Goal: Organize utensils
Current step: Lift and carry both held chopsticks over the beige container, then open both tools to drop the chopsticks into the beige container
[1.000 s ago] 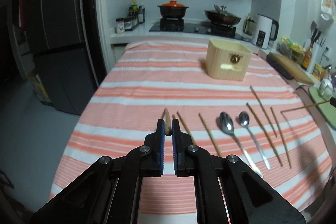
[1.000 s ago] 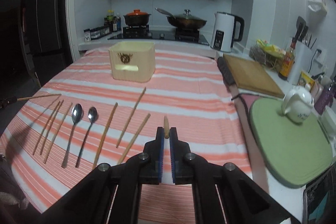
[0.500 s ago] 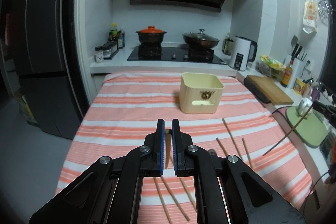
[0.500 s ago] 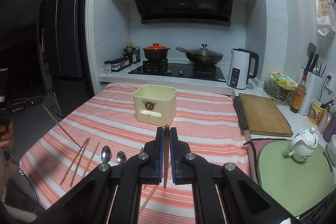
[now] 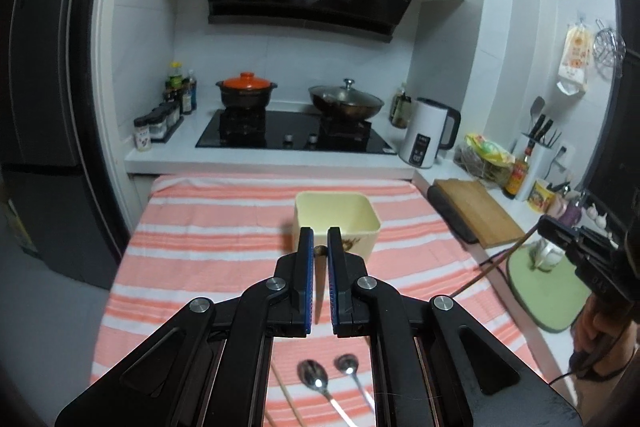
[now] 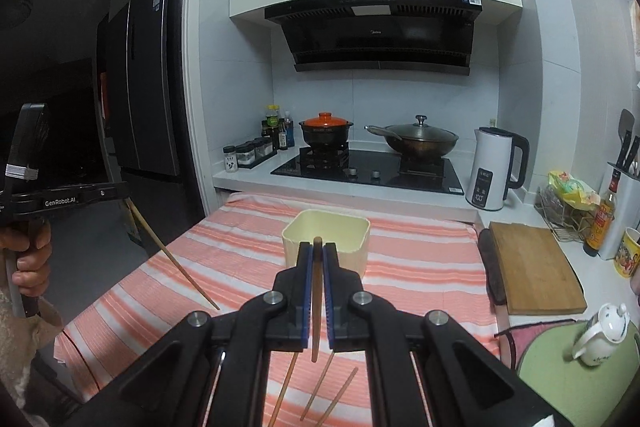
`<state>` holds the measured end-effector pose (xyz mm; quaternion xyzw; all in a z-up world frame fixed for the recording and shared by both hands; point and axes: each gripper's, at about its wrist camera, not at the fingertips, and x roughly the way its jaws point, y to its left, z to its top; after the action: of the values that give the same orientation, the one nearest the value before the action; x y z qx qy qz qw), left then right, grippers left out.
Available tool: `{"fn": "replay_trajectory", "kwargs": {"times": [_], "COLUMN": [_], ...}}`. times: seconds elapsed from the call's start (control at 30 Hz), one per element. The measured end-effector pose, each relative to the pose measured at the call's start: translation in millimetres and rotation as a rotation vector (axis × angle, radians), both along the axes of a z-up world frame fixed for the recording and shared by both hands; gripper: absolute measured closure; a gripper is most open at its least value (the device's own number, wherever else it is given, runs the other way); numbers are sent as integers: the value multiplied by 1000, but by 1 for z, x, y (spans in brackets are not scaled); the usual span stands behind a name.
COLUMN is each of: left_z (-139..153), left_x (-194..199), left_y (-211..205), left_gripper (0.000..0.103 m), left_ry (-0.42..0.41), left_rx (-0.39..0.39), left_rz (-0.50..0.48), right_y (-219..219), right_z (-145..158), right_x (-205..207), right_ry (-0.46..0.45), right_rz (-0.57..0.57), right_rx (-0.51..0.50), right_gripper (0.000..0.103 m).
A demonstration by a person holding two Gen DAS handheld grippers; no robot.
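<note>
My left gripper [image 5: 320, 250] is shut on a wooden chopstick [image 5: 320, 249], whose end shows between the blue pads. From the right wrist view that chopstick [image 6: 176, 259] slants down from the left gripper [image 6: 120, 193] above the table's left edge. My right gripper [image 6: 318, 251] is shut on another chopstick [image 6: 317, 295], held upright with its tip hanging below the jaws. A cream box [image 5: 338, 215] [image 6: 326, 231] stands open-topped just beyond both grippers. Two spoons [image 5: 314, 381] and several chopsticks [image 6: 320, 387] lie on the striped cloth [image 5: 200, 227] below.
A wooden cutting board [image 6: 532, 267] and a white kettle [image 6: 492, 175] sit to the right. A teapot [image 6: 600, 331] rests on a green mat [image 5: 540, 291]. The stove with pots [image 5: 294, 131] lies behind the table. A dark fridge [image 5: 48, 107] stands at the left.
Both grippers have risen off the table, each lifting its chopstick clear of the cloth. The box now sits right ahead of the jaws and the laid-out utensils have dropped low in view.
</note>
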<state>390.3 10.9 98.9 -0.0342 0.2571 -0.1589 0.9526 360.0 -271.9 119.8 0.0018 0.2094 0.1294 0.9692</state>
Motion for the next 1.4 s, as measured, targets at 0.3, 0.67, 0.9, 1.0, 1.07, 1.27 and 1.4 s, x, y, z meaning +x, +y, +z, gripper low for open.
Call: {"fn": "replay_trajectory", "kwargs": {"times": [0.3, 0.67, 0.9, 1.0, 1.07, 1.27, 1.4], "left_z": [36, -54, -88, -95, -98, -92, -84], "left_x": [89, 192, 207, 208, 207, 180, 132], "left_y": [-28, -51, -59, -64, -67, -63, -46], "left_gripper": [99, 99, 99, 98, 98, 59, 16], "left_ry": [-88, 125, 216, 236, 243, 199, 108], "left_rx": [-86, -88, -43, -33, -20, 13, 31], "left_rz": [42, 86, 50, 39, 26, -2, 15], "right_y": [11, 8, 14, 17, 19, 20, 16], "right_z": [36, -35, -72, -83, -88, -84, -70], "right_x": [97, 209, 233, 235, 234, 217, 186], "right_ry": [-141, 26, 192, 225, 236, 200, 157], "right_rz": [-45, -77, -62, -61, -56, -47, -35], "right_rx": [32, 101, 86, 83, 85, 93, 101], "right_gripper": [98, 98, 98, 98, 96, 57, 53]}}
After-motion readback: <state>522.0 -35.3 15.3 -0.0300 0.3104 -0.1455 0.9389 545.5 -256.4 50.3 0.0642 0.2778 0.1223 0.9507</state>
